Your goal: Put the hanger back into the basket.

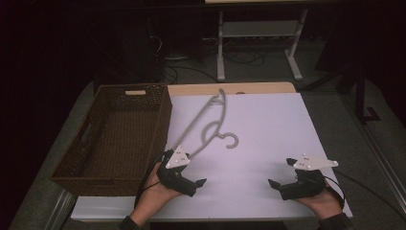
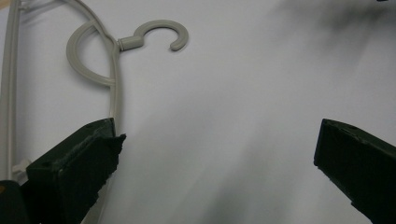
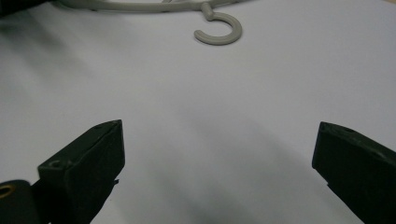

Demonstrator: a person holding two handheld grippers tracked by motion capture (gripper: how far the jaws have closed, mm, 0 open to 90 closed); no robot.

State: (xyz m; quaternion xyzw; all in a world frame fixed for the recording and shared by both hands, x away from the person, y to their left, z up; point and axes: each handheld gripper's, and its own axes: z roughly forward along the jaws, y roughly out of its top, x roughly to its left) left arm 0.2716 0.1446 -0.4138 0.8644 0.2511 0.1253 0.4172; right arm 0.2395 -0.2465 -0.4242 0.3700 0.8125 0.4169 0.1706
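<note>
A grey plastic clothes hanger (image 1: pixel 209 125) lies flat on the white sheet (image 1: pixel 268 124), its hook (image 1: pixel 231 140) pointing toward the middle of the table. My left gripper (image 1: pixel 184 167) rests low at the hanger's near end, jaws wide open with nothing between them. In the left gripper view the hanger's arm (image 2: pixel 114 84) runs beside the left jaw and the hook (image 2: pixel 163 35) lies ahead. My right gripper (image 1: pixel 282 173) sits at the front right, open and empty. The right gripper view shows the hook (image 3: pixel 219 30) farther off.
A brown wicker basket (image 1: pixel 95 165) stands on the left of the table, empty, right beside the hanger. The tabletop's wooden edge (image 1: pixel 230 88) shows behind the sheet. Beyond it are white desk legs (image 1: pixel 220 48) and cables on the dark floor.
</note>
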